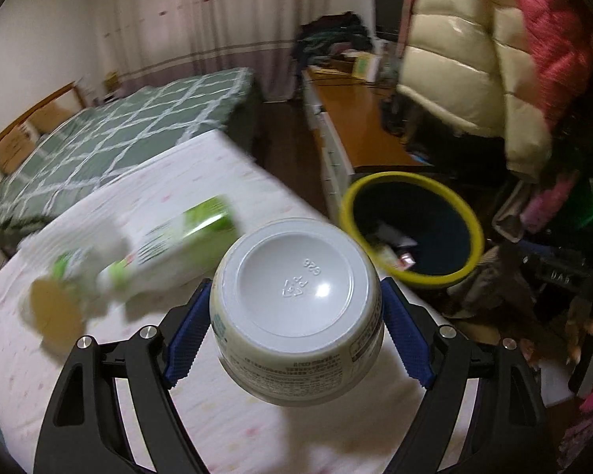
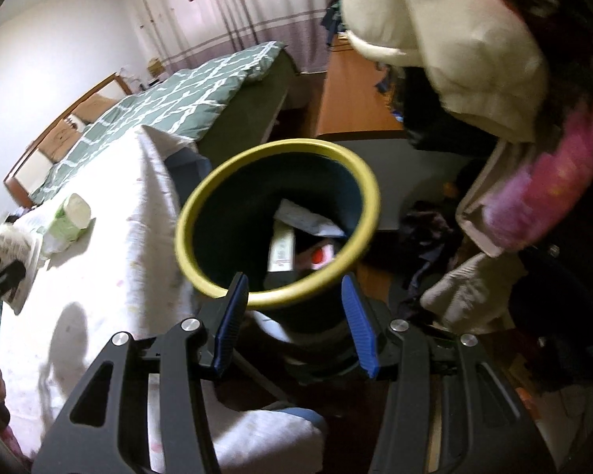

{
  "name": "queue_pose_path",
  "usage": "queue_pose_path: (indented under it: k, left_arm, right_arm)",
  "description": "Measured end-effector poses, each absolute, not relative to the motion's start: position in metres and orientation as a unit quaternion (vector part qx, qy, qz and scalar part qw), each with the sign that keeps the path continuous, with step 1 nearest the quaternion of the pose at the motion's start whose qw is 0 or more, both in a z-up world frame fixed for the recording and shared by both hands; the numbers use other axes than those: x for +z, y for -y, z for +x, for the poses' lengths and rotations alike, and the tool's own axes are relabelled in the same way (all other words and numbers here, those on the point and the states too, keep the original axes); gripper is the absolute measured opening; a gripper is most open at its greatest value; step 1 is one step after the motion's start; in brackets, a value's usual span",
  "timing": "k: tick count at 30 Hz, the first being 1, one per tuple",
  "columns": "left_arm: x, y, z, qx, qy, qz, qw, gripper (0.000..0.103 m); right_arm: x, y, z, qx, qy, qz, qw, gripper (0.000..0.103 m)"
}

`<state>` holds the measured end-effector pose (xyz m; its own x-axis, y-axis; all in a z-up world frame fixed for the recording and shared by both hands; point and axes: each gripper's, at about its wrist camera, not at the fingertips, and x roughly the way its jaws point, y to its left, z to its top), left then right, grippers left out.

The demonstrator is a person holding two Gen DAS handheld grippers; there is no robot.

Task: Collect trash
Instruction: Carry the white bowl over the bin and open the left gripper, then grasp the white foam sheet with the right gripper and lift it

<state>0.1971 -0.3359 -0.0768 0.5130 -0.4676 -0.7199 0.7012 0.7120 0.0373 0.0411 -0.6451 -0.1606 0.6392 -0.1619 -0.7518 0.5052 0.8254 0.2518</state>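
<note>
My left gripper [image 1: 296, 308] is shut on a white plastic cup [image 1: 296, 312], held on its side with its base toward the camera, above the white tablecloth. A green-and-white carton [image 1: 170, 249] lies blurred on the cloth to the left. The dark bin with a yellow rim [image 1: 411, 225] stands beyond the table's corner, with trash inside. My right gripper [image 2: 294, 296] is open and empty, just above the near rim of the bin [image 2: 276, 221]. The held cup [image 2: 14, 264] and the green carton [image 2: 71, 217] show at the left of the right wrist view.
The white-clothed table [image 2: 110, 237] is left of the bin. A bed with a green checked cover [image 1: 110, 130] lies behind. A wooden desk [image 1: 355, 114] and hanging puffy jackets [image 1: 474, 59] are on the right. Clothes clutter the floor [image 2: 454, 276] beside the bin.
</note>
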Motion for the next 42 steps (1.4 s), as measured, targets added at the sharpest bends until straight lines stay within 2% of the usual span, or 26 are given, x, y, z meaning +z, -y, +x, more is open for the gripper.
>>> queue_pose_path:
  k: [13, 23, 25, 28, 34, 42]
  left_arm:
    - [-0.089, 0.488, 0.201, -0.414, -0.349, 0.200, 0.817, 0.082]
    - [-0.108, 0.545, 0.216, -0.420, -0.363, 0.207, 0.806, 0.083]
    - [-0.102, 0.536, 0.217, -0.416, -0.360, 0.193, 0.813, 0.088]
    - [-0.088, 0.511, 0.215, -0.414, -0.352, 0.175, 0.821, 0.088]
    - [-0.052, 0.417, 0.207, -0.383, -0.310, 0.141, 0.858, 0.091]
    - [-0.046, 0.278, 0.210, -0.294, -0.299, 0.108, 0.901, 0.092]
  right_arm:
    - [-0.175, 0.679, 0.002, -0.230, -0.377, 0.245, 0.863, 0.047]
    - [-0.181, 0.683, 0.003, -0.233, -0.385, 0.252, 0.857, 0.047]
    - [-0.181, 0.682, 0.005, -0.230, -0.385, 0.252, 0.857, 0.047]
    - [-0.180, 0.678, 0.007, -0.226, -0.385, 0.250, 0.859, 0.047]
    - [-0.177, 0.663, 0.019, -0.210, -0.389, 0.241, 0.864, 0.047]
    - [-0.166, 0.630, 0.046, -0.186, -0.395, 0.215, 0.874, 0.047]
